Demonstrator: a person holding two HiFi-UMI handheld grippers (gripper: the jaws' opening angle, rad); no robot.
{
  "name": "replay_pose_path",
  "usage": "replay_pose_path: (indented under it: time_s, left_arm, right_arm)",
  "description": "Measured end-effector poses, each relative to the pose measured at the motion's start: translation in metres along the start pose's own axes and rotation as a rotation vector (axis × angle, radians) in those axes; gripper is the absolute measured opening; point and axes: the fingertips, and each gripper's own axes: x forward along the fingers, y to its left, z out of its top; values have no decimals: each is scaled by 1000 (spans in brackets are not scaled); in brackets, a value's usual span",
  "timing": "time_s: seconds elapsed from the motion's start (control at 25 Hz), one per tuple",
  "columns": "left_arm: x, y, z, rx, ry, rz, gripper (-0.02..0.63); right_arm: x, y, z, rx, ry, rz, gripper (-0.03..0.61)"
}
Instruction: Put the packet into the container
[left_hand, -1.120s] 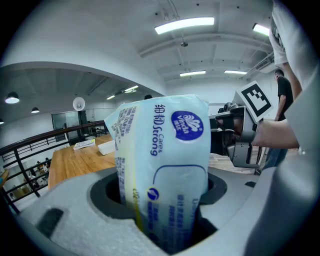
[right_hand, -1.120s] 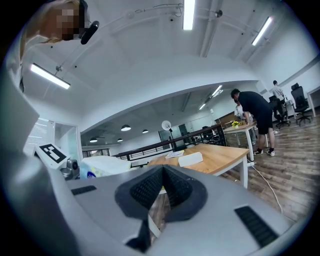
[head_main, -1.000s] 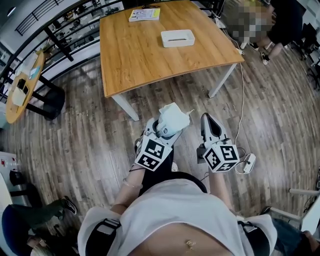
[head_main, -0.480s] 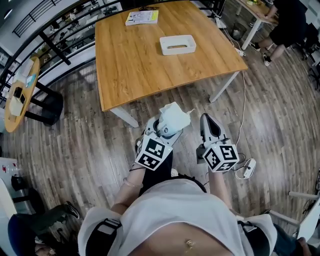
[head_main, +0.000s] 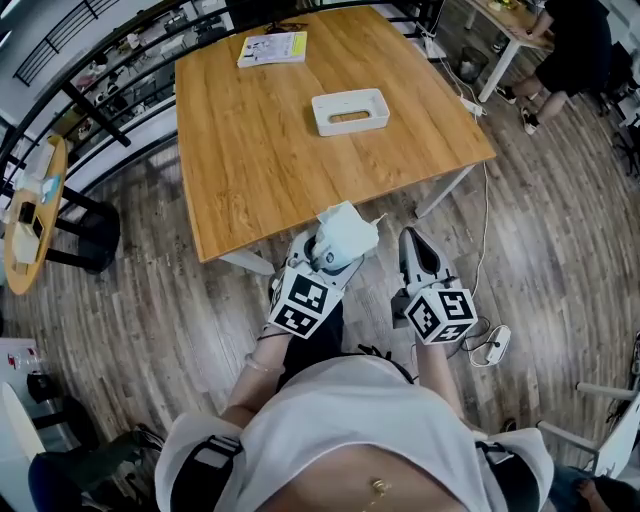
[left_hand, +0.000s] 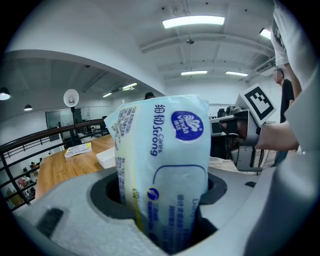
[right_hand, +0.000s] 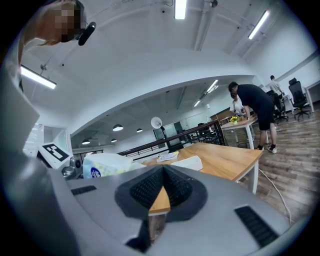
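A pale blue and white tissue packet stands upright between the jaws of my left gripper, which is shut on it. I hold it in front of my body, just short of the near edge of the wooden table. The white rectangular container sits far out on the table, towards its right side. In the right gripper view the container lies ahead, with the packet at the left. My right gripper hangs beside the left one, shut and empty.
A yellow-green booklet lies at the table's far left corner. White table legs and a cable are on the wooden floor, and a white device lies at my right. A person stands at another table at the back right.
The table has come nearer and slid left in the head view, so its near edge now reaches the packet. Both grippers keep their pose and hold.
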Motion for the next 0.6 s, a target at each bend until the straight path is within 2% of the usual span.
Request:
replay_pose_path:
  time_s: [0.6]
  left_arm:
    - [63, 91, 31, 26, -5, -31, 313]
  right_arm:
    - [100, -30, 24, 9, -4, -22, 12]
